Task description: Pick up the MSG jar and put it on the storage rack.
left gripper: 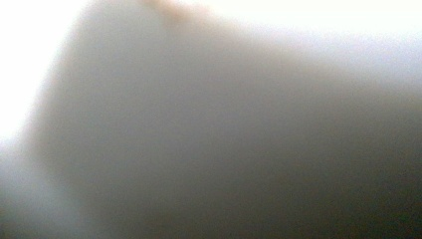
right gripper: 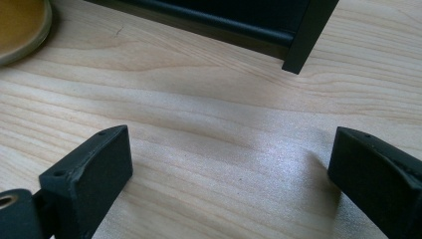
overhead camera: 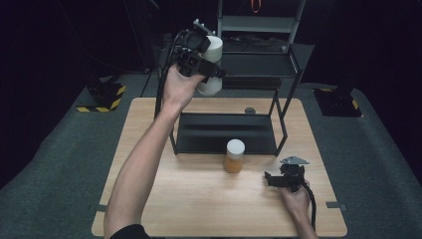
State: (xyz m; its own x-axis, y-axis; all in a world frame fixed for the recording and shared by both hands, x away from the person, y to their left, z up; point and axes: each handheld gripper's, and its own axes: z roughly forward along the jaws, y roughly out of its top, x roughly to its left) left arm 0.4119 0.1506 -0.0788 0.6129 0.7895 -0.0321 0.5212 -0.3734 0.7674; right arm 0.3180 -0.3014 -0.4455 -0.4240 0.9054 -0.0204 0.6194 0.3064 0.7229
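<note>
Dark flooring is surrounding the wooden desk [overhead camera: 149, 199], where a white canister [overhead camera: 213, 64] is being held aloft by the left gripper [overhead camera: 201, 62], clamped beside the black shelf rack [overhead camera: 259, 64]. The right gripper [right gripper: 229, 164] is being rested, jaws apart. A slip (smooth walls) could be risked during shelving.

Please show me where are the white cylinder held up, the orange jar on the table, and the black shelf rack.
white plastic cylinder [overhead camera: 213, 64], high view, its side
orange jar with white lid [overhead camera: 234, 160], high view, its orange body
black metal shelf rack [overhead camera: 224, 133], high view, its bottom shelf
</note>
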